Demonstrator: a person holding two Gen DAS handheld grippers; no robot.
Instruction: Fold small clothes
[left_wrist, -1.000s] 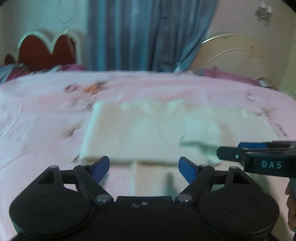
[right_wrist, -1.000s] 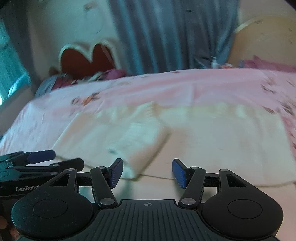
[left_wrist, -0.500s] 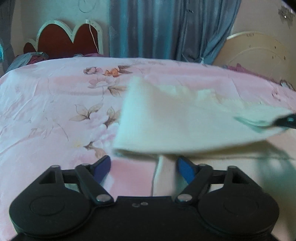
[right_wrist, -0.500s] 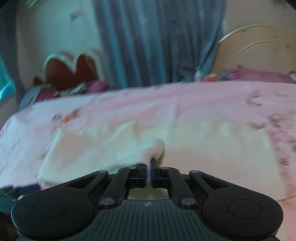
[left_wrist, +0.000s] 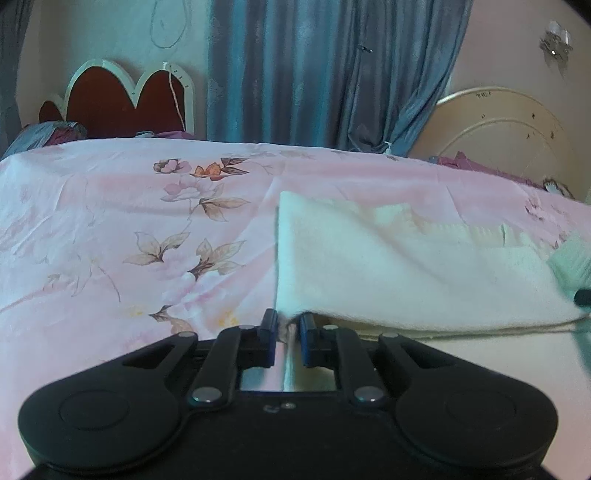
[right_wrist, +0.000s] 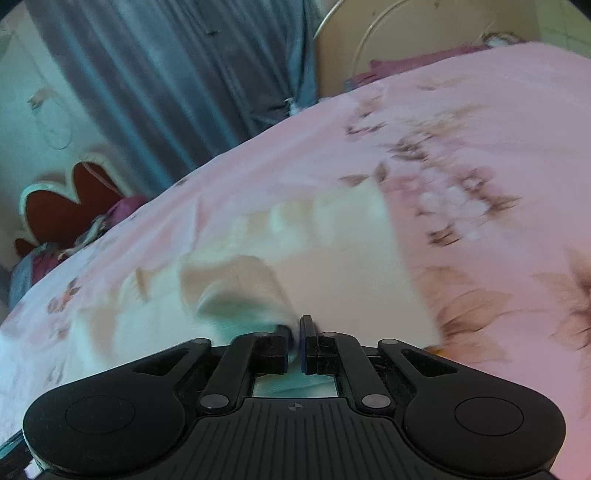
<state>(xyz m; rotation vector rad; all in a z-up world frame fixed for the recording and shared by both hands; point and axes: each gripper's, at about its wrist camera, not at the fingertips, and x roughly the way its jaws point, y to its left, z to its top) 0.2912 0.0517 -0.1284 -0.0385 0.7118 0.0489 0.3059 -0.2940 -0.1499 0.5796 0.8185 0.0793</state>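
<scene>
- Left: the bed (left_wrist: 92, 229), under a pink floral sheet, is bare on this side; a headboard (left_wrist: 122, 99) and curtain (left_wrist: 317, 70) stand behind it.
- Left gripper (left_wrist: 287, 332): its jaws are closing on the near left corner of the cloth (left_wrist: 388, 273), a cream garment. The fabric edge runs between the blue pads, which sit close on either side of it, so I read this as a pinch just being taken.
- Middle: the cloth lies on the bed right of centre, 1 layer lifted along the near edge, with another layer flat beneath.
- Right gripper (right_wrist: 294, 345): pressed together on a bunched bit of the cloth, which trails off blurred toward the left of its view.
- Progress, as a judgement: the fold is underway, not finished. 2 corners are gripped and the near edge is raised. Left to do: carry that edge over, lay it flat, let go, and likely 1 more fold.
</scene>
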